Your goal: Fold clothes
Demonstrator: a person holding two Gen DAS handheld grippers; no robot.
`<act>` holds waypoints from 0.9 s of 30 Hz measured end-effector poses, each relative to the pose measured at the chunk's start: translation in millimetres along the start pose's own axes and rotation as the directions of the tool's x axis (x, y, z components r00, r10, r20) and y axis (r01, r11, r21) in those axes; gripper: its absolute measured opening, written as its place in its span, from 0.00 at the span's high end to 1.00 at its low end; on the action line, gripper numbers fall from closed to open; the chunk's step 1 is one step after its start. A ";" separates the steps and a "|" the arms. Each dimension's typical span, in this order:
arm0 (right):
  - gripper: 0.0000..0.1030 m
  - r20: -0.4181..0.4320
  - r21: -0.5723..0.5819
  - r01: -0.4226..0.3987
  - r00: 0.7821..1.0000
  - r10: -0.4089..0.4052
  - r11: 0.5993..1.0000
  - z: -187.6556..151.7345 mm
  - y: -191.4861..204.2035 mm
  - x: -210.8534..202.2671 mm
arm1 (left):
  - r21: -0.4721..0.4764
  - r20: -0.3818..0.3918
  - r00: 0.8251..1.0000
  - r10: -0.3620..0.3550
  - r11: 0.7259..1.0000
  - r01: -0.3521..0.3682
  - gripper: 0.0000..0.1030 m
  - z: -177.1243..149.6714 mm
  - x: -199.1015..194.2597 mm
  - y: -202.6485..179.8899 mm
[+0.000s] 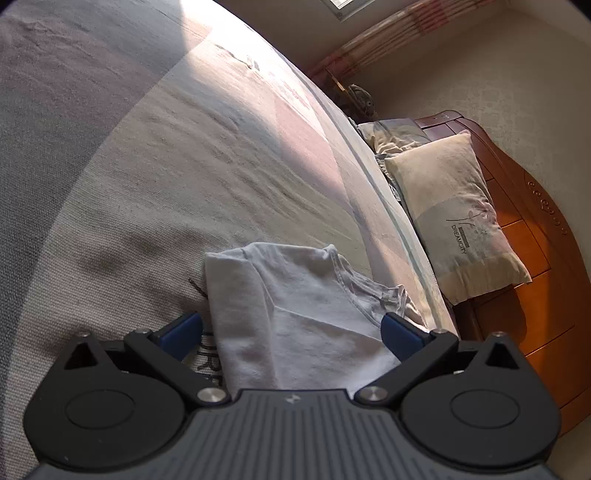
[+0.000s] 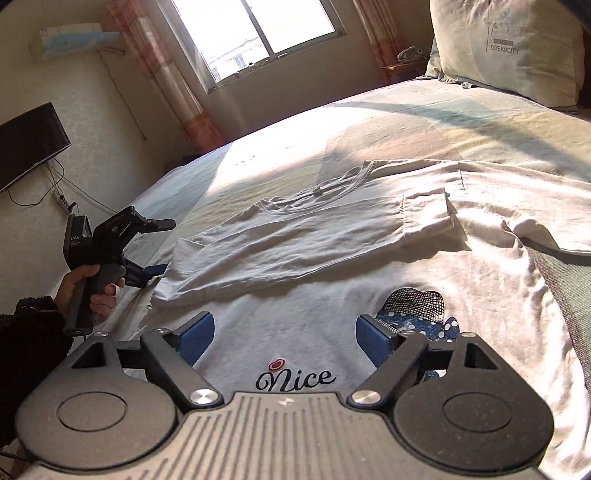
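A white T-shirt (image 2: pixel 295 236) lies on the bed with one side folded over its middle; its print reads "Nice" (image 2: pixel 297 380) beside a blue dotted figure. In the left wrist view the same shirt (image 1: pixel 295 310) shows its folded side and collar between the fingers. My left gripper (image 1: pixel 291 332) is open, its blue pads on either side of the folded edge without closing on it. From the right wrist view the left gripper (image 2: pixel 147 273) sits at the shirt's left edge, held by a hand (image 2: pixel 85 291). My right gripper (image 2: pixel 284 339) hovers open over the printed front, holding nothing.
The bed sheet (image 1: pixel 184 166) stretches away in sun and shadow. A pillow (image 1: pixel 465 214) leans on the wooden headboard (image 1: pixel 524 288); the pillow (image 2: pixel 509 48) is at the far right. A window (image 2: pixel 255 33), curtains and a wall screen (image 2: pixel 29 144) stand beyond the bed.
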State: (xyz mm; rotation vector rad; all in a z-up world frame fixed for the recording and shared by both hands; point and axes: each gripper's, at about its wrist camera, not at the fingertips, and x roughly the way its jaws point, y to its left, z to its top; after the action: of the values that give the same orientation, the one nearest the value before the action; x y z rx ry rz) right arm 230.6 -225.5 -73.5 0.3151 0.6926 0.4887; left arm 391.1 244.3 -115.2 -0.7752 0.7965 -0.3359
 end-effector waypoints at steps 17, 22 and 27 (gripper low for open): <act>0.15 0.021 0.013 0.009 1.000 -0.009 1.000 -4.4 -6.5 -1.8 | 0.062 0.012 0.999 -0.033 0.998 0.033 0.43 7.3 -6.7 21.5; 0.15 0.018 -0.007 0.019 1.000 -0.019 1.000 -4.5 -5.4 -1.8 | 0.183 0.032 0.994 0.100 0.978 -0.104 0.47 2.0 -16.6 -4.7; 0.15 0.020 -0.050 0.031 0.999 -0.030 0.998 -4.1 -2.1 -1.8 | 0.483 0.059 0.990 0.128 0.864 -0.141 0.42 -34.0 -34.7 -59.3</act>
State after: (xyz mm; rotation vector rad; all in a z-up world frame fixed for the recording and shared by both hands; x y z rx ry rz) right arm 227.3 -227.7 -76.4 0.2610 0.6648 0.4725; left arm 343.3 205.8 -69.3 -0.2455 0.6971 -0.3806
